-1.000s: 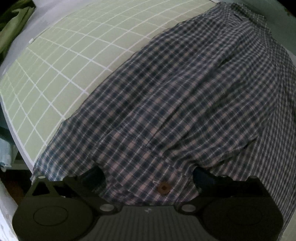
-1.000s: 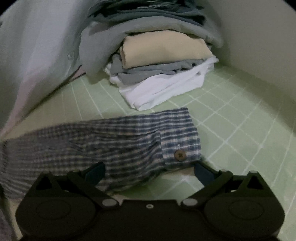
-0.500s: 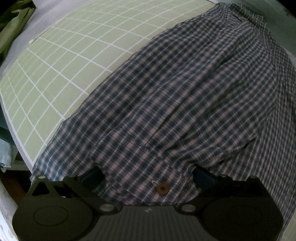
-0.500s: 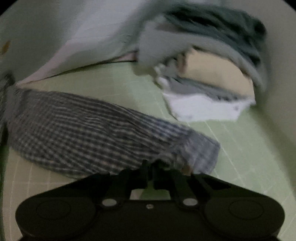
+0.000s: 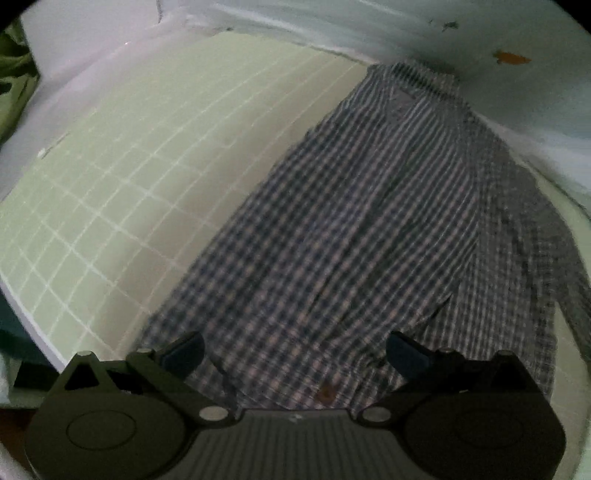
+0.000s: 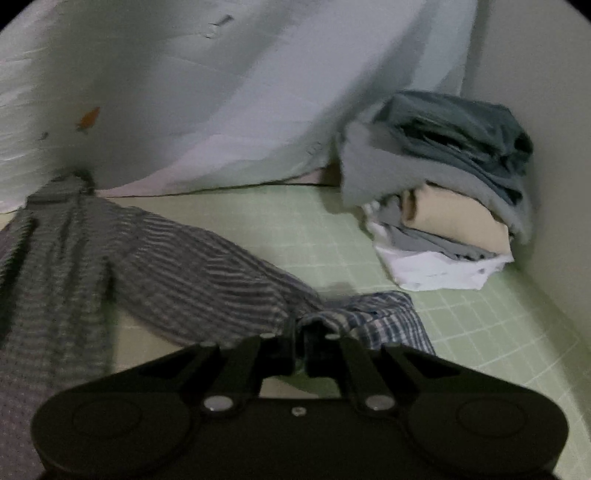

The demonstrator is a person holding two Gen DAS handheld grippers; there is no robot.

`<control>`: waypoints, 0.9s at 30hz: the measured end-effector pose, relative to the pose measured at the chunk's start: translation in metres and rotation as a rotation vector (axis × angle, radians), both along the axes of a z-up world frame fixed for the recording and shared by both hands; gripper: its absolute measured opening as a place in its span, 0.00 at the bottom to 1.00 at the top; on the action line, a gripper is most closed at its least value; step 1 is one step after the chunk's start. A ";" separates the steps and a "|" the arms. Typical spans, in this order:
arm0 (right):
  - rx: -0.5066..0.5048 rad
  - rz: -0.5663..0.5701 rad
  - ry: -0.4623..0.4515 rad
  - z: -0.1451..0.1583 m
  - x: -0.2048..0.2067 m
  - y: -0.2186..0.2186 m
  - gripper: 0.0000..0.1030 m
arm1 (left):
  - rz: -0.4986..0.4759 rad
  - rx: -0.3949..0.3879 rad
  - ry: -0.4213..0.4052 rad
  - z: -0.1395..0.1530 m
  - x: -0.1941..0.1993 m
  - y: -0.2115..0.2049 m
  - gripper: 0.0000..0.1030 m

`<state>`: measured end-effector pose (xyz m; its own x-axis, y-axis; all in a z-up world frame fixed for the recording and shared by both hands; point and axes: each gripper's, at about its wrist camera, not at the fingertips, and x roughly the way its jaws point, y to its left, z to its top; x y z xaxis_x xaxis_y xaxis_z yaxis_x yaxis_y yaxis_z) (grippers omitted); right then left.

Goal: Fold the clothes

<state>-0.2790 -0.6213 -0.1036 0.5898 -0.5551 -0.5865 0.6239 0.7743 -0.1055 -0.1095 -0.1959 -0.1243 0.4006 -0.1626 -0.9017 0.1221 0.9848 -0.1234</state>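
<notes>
The plaid shirt lies spread on the green grid mat, its collar toward the far edge where the mat meets a pale cloth backdrop, and its near part running under the left gripper. That gripper's jaws stand wide apart, one blue-tipped finger on each side of a band of shirt fabric with a brown button on it; the fingers close on nothing. In the right wrist view the right gripper has its jaws drawn narrow and pinched on the sleeve, close to the cuff, which flares out past the fingers to the right (the picture is blurred, so finer detail of the grip cannot be made out). The sleeve stretches away to the left toward the body of the shirt. Well apart from it, at the far right of the mat beside a wall, sits a stack of folded clothes: white at the bottom, grey and beige above, dark blue-grey on top.
</notes>
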 end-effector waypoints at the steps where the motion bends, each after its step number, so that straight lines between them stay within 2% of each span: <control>1: -0.005 0.004 -0.001 0.002 0.002 0.010 0.04 | -0.014 -0.007 -0.008 0.003 0.002 0.003 1.00; 6: -0.025 0.004 -0.005 0.011 0.019 0.063 0.04 | -0.079 0.015 -0.051 0.005 0.023 0.025 1.00; 15: -0.059 0.059 -0.016 0.019 0.070 0.169 0.04 | -0.112 0.013 -0.039 0.003 0.068 0.088 1.00; 21: -0.063 0.163 -0.001 0.014 0.112 0.247 0.04 | -0.139 0.020 -0.040 0.004 0.106 0.125 1.00; 27: 0.007 0.305 0.025 0.006 0.151 0.317 0.06 | -0.144 0.028 -0.046 0.006 0.134 0.154 1.00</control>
